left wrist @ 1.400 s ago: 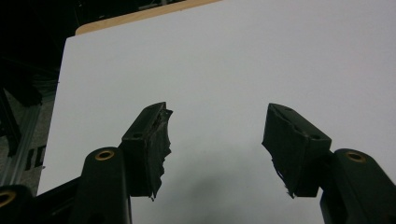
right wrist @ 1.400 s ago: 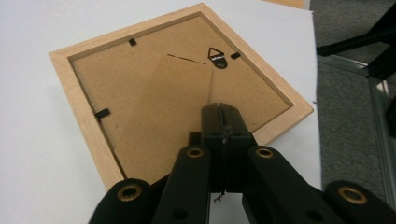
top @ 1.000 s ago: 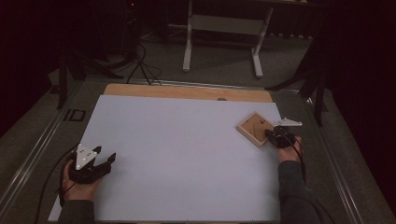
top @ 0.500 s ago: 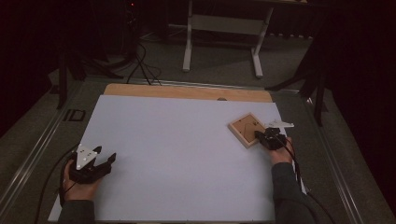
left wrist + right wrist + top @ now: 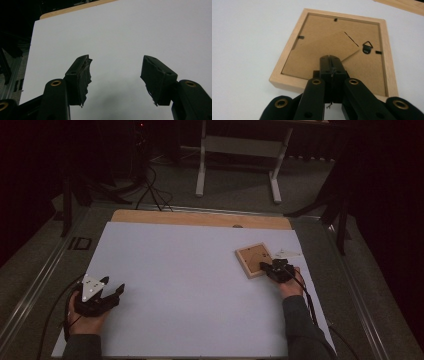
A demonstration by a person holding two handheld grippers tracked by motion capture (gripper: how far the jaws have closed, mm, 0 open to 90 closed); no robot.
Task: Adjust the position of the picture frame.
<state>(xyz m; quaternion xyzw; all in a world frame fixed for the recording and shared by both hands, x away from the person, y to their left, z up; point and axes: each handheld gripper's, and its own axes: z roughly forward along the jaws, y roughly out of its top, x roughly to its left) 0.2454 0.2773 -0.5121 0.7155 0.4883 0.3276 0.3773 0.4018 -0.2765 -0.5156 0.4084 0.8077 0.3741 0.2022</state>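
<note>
Jaws: right gripper [image 5: 331, 58] clenched empty over the picture frame [image 5: 337, 47] back; left gripper [image 5: 115, 72] released, well apart. Pressing risks skidding the frame off the desk [image 5: 190, 265].

Picture frame [image 5: 253, 259] flat on counter [image 5: 190, 285], back side up, far right area. Right hand-held gripper [image 5: 270, 268] at frame's near right corner, over frame back [image 5: 332, 47]. Left hand-held gripper [image 5: 117, 292] on counter near left, well apart from frame.
</note>
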